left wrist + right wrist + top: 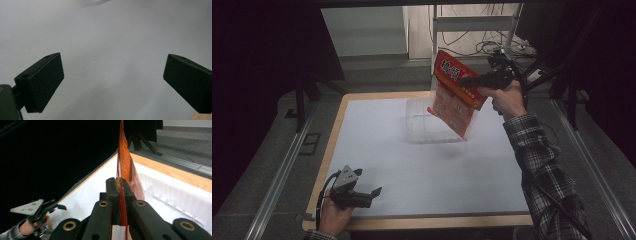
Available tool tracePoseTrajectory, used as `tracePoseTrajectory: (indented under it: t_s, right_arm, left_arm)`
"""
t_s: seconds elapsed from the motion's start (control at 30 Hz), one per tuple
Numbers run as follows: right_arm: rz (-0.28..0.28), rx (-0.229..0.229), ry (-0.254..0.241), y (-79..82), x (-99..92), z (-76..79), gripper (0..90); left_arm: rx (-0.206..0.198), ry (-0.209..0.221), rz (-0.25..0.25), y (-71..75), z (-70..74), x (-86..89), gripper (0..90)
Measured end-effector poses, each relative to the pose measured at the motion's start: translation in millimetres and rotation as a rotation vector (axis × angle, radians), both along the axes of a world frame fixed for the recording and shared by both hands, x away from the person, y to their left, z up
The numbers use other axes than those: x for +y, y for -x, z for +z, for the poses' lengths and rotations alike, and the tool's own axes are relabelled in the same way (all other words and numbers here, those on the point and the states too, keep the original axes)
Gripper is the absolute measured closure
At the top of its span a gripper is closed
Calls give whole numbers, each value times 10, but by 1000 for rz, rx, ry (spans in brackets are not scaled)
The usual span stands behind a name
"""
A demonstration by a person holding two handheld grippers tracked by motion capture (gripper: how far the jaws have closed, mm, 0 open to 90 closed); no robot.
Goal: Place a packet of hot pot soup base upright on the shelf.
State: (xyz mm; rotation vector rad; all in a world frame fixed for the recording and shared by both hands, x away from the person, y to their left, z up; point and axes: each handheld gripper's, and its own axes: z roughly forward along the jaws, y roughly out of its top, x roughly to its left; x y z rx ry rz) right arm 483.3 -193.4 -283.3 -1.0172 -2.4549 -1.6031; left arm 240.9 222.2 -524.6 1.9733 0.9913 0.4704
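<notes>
**Right tongs hold a snack bag over a clear tub; left tongs rest released**

Seen from above, a table point(422, 170) with a white top and a pale wooden edge stands in a dim room. The person's right hand point(508, 97), in a plaid sleeve, is raised over the far side of the table and holds the right tongs point(468, 80). These tongs are clenched on the upper part of an orange-red snack bag point(454, 95), which hangs tilted in the air. The bag's lower end dips toward a clear plastic tub point(422, 120) sitting on the far middle of the table; whether the bag touches the tub cannot be told.

In the right gripper view, the bag point(125, 170) is seen edge-on, pinched between the two black jaws, with the tub's ribbed wall point(170, 197) beyond.

The left hand point(332, 215) rests at the near left corner of the table, holding the left tongs point(374, 192). Their jaws stand wide apart with nothing between them, over bare white tabletop point(112, 50).
</notes>
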Motion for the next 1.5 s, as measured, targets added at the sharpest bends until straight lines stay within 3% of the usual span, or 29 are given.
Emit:
tracePoseTrajectory:
  t_s: [0.3, 0.57, 1.0, 1.17, 1.27, 1.43, 1.5]
  right_arm:
    - [-6, -20, 2, -284, 49, -45, 890]
    - [-35, -23, 19, -496, 116, -199, 890]
    - [-57, 30, 63, -707, 134, -556, 889]
    - [-111, -3, 98, -743, 33, -619, 863]
    - [-166, -32, 88, -744, -46, -625, 820]
    - [-210, -125, 218, -716, -6, -650, 644]
    - [-221, -148, 230, -712, 6, -656, 567]
  left_arm:
    - [-8, -12, 4, -6, -8, -2, 28]
    - [-5, -25, 0, -11, -23, -15, 27]
    - [-1, -34, -7, -17, -32, -26, 27]
    - [1, -40, -12, -20, -36, -37, 27]
    - [5, -46, -14, -22, -40, -46, 26]
    - [8, -56, -18, -22, -44, -64, 26]
    - [8, -62, -20, -22, -45, -69, 26]
